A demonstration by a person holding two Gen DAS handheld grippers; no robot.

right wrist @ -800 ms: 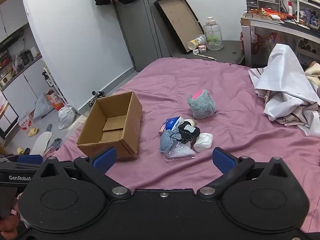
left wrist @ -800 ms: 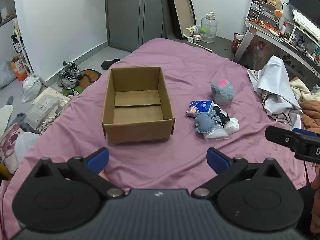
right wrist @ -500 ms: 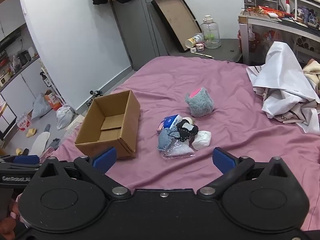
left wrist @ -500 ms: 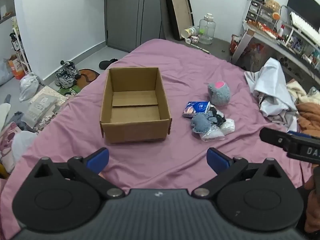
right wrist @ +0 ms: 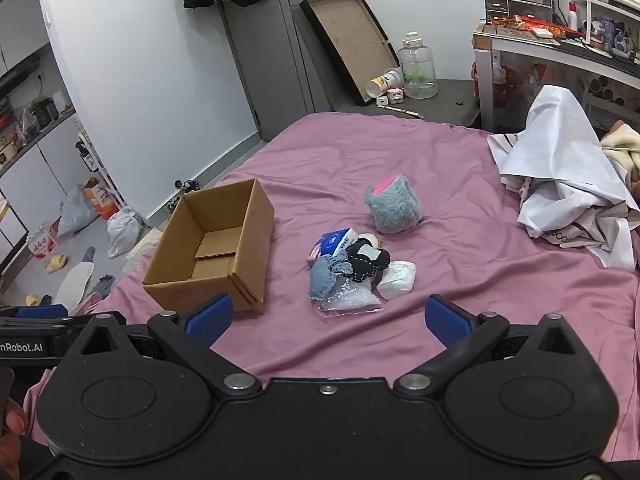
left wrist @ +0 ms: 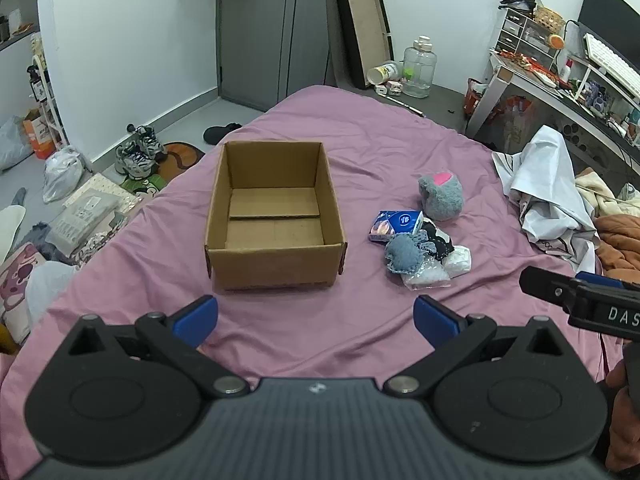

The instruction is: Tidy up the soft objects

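— Bed (left wrist: 360, 152) first: we are looking down over the purple sheet, and the box (left wrist: 274, 216) is sitting on it, open and empty.
— Beside the box, to its right, we are seeing the plush (right wrist: 394, 210), then the pile (right wrist: 352, 272) of small soft bits just in front of it, well apart from both our tools.
— We are holding the left gripper (left wrist: 316, 316) with jaws spread wide, nothing between them. The right gripper (right wrist: 326, 316) is standing released too, likewise bare.
— What are we risking?
— We are thinking the pile is tangling: pinching one piece could be dragging its neighbours, or the clear bag (right wrist: 348, 302) could be slipping out. Nudging the light box could also be shifting it.
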